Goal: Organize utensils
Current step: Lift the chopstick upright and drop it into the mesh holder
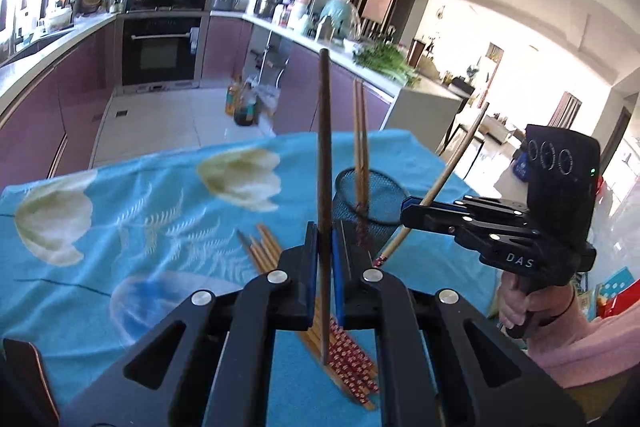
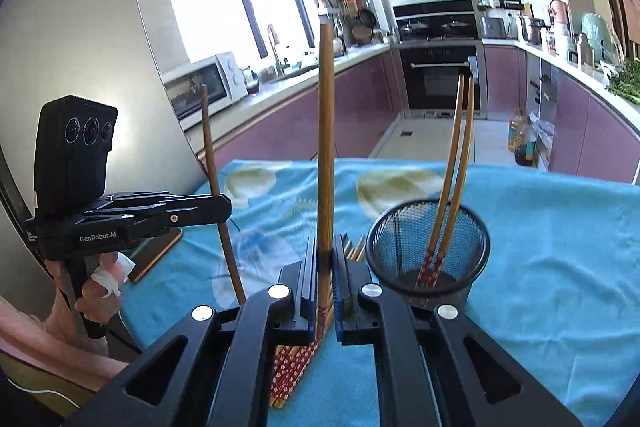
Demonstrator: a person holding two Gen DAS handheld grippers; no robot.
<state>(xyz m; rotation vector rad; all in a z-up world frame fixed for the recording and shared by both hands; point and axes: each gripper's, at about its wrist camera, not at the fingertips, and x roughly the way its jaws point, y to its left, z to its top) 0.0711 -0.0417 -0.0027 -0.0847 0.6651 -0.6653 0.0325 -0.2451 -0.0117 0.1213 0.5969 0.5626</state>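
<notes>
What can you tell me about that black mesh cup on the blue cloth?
The black mesh cup is a round, open-topped holder of what looks like fine wire mesh with a solid rim and base. It stands upright on the blue flowered cloth. Two chopsticks with red patterned ends lean inside it. Nothing else touches it.

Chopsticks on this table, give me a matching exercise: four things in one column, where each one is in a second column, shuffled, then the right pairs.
Things
1. dark chopstick
2. light chopstick
3. pair of chopsticks
4. pile of chopsticks

Places
A. lying flat on the blue cloth
B. standing in the mesh cup
C. clamped upright in the left tongs
D. clamped upright in the right tongs

Pairs: 1-C, 2-D, 3-B, 4-A
</notes>
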